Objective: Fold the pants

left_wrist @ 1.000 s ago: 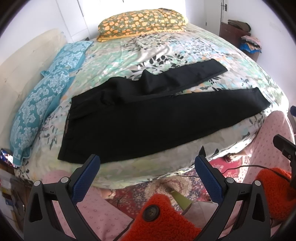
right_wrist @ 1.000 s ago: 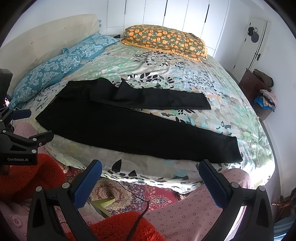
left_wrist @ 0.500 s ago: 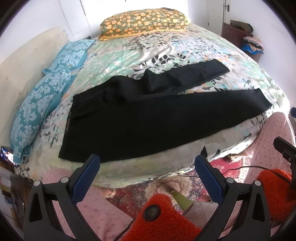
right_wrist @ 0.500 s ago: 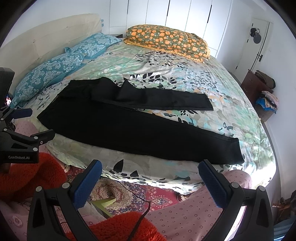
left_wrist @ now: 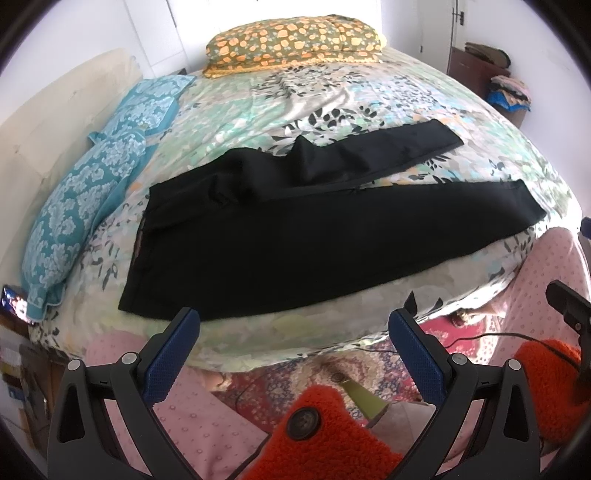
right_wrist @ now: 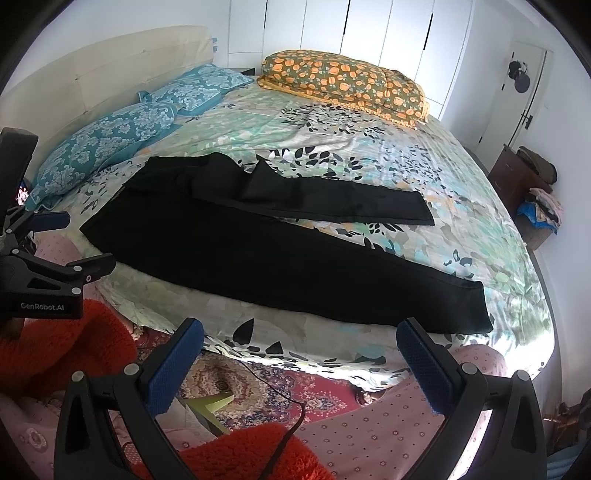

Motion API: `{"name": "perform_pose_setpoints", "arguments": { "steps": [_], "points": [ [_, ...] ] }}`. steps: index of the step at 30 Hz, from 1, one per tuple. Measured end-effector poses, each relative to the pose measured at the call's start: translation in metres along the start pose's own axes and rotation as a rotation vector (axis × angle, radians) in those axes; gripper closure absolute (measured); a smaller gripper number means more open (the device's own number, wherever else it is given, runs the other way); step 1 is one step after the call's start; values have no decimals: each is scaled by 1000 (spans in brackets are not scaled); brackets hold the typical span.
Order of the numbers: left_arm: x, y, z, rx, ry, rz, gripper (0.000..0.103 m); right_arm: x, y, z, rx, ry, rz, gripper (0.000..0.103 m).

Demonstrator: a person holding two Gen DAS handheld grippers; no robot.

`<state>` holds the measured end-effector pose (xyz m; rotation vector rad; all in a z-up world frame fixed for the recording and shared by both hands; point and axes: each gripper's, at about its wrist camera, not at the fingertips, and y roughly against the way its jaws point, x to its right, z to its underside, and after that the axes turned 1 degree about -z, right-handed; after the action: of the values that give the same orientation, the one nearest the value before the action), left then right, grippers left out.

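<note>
Both tools (left_wrist: 293, 325) (right_wrist: 299, 334) gape empty, short of the pants (left_wrist: 314, 236) on the bed (left_wrist: 332, 92).

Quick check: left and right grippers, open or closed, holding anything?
Left gripper: open, holding nothing, short of the black pants.
Right gripper: open, holding nothing.

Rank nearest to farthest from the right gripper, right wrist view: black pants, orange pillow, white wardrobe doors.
From the right gripper:
1. Black pants, spread on the bed's near edge, directly ahead.
2. Orange pillow, far side of the bed.
3. White wardrobe doors, back wall behind the pillow.
</note>
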<state>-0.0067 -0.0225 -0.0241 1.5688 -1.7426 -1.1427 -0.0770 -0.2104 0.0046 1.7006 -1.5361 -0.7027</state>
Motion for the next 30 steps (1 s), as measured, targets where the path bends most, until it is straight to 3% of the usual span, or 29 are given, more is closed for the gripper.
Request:
{"name": "perform_pose_setpoints", "arguments": {
  "steps": [30],
  "points": [
    [-3,0,-1,3,-3,10,1,-8,-3,-2,0,22,-28,0]
  ]
}}
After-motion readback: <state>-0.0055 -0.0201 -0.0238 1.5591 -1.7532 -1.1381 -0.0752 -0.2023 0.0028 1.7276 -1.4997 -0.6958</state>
